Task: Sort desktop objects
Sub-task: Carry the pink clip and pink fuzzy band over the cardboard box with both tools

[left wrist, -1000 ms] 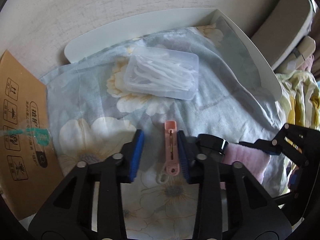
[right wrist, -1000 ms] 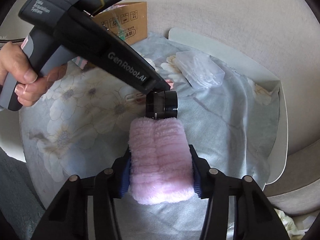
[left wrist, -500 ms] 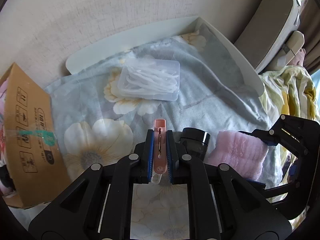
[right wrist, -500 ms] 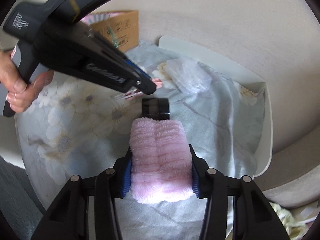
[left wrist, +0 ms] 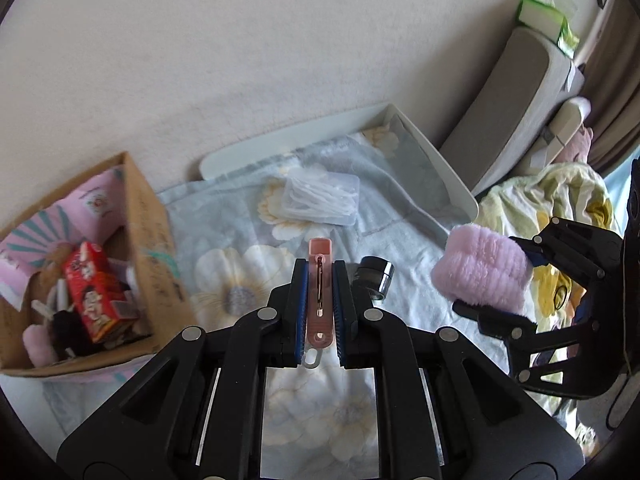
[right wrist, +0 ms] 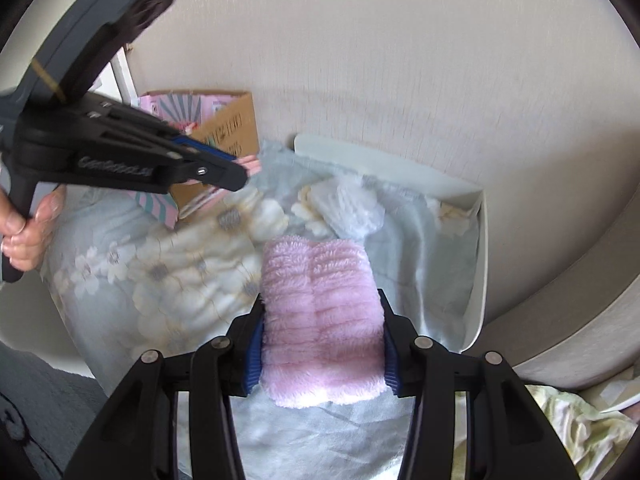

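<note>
My left gripper (left wrist: 320, 276) is shut on a pink clip (left wrist: 319, 292), held upright between its blue pads above the flowered cloth (left wrist: 240, 256). In the right wrist view the left gripper (right wrist: 236, 168) hangs at the upper left, with the pink clip (right wrist: 252, 165) poking out of its tip. My right gripper (right wrist: 322, 320) is shut on a fluffy pink pad (right wrist: 320, 320), lifted off the cloth; the same pad (left wrist: 482, 274) shows at the right of the left wrist view. A small black jar (left wrist: 375, 276) and a clear box of white sticks (left wrist: 320, 199) lie on the cloth.
An open cardboard box (left wrist: 152, 232) at the left holds a red packet (left wrist: 96, 292) and other small things. A white tray rim (left wrist: 440, 172) borders the cloth at the back and right. A grey chair (left wrist: 516, 92) and crumpled bedding (left wrist: 560, 188) lie to the right. A hand (right wrist: 24, 232) holds the left gripper's handle.
The left gripper closed on the pink clip and lifted it off the cloth. The right gripper rose with the pink pad. The cardboard box's inside came into view.
</note>
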